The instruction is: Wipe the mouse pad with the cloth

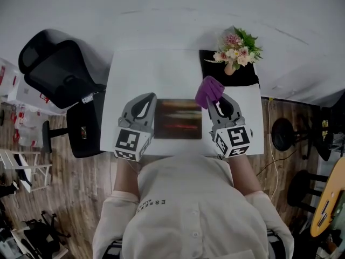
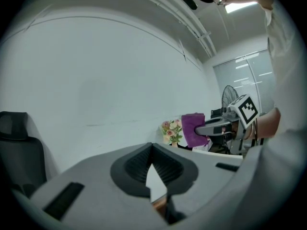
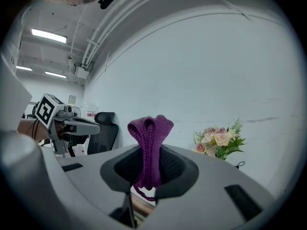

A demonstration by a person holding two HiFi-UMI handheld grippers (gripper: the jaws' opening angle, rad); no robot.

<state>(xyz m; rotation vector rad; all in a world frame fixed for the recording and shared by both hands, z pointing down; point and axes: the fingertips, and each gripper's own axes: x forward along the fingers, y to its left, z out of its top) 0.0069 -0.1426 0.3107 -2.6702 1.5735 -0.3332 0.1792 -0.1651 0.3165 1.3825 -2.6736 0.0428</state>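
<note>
- Containers: one only, a small vase (image 1: 230,68) at the upper right of the table (image 1: 161,72). It holds a bouquet (image 1: 239,46) of pink and cream flowers with green leaves. The vase stands on a black mat (image 1: 213,73) in the table's far right corner.
- Mouse pad (image 1: 178,118): dark rectangle with a reddish blurred print, lying flat at centre frame near the table's front edge. Nothing rests on it.
- Left gripper (image 1: 144,98): sits along the pad's left edge. In the left gripper view its jaws meet at the tips with nothing between them; only a sliver of white table shows through the gap lower down.
- Right gripper (image 1: 216,102): sits at the pad's right edge. Its jaws pinch the purple cloth (image 1: 209,90). In the right gripper view the cloth is folded into a bunch, standing up above the pads, with a loose thread hanging below.
- In the head view the cloth lies just off the pad's upper right corner, between the pad and the black mat. It does not overlap the pad. Cannot tell whether it touches the table.
- Edges and room: bare white table runs from the pad's far edge to the table's far edge, and across the whole upper left. The strip between the pad and the front edge is narrow.
- An office chair (image 1: 56,72) stands just beside the table's left edge.
- A fan (image 1: 282,134) stands on the wood floor (image 1: 81,182) off the right edge.
</note>
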